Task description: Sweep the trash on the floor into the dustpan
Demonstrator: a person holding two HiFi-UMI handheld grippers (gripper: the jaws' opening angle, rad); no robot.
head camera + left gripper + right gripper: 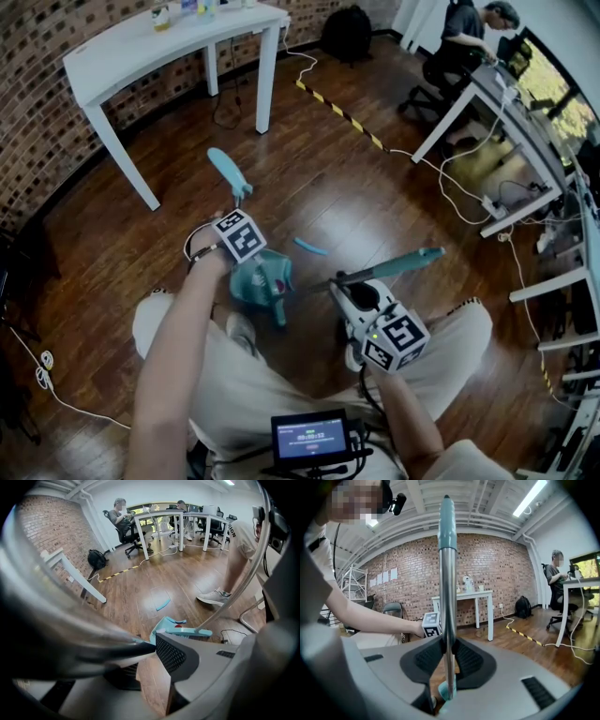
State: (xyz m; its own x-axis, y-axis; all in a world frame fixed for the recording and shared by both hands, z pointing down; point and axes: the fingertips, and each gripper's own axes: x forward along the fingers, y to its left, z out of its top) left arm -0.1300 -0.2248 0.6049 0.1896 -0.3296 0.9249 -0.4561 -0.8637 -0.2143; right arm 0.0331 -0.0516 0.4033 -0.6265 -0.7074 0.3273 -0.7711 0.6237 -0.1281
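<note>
Closest to the viewer, a small black screen [311,438] hangs at the person's waist, on the near side of the dustpan [260,281]. That teal dustpan rests on the dark wooden floor [309,178], just in front of the person's legs.

Directly above the dustpan, the left gripper [153,645] points steeply down. Its jaws are closed tight on the dustpan handle [230,173], a metal pole with a teal tip that rises away from the pan.

To the right of the dustpan, the right gripper [449,656] has its two black pads clamped on the broom handle [403,264], a metal pole with a teal grip. The teal broom head [187,631] lies at the dustpan's mouth, where a small red bit [178,626] shows.

Just beyond the dustpan, apart from it, a teal strip of trash [311,247] lies loose on the floor.

Well beyond the dustpan, a white table [169,47] stands by a brick wall [37,141], and yellow-and-black tape [342,114] crosses the floor. Farther off, to the right, another person [469,37] sits at a desk.
</note>
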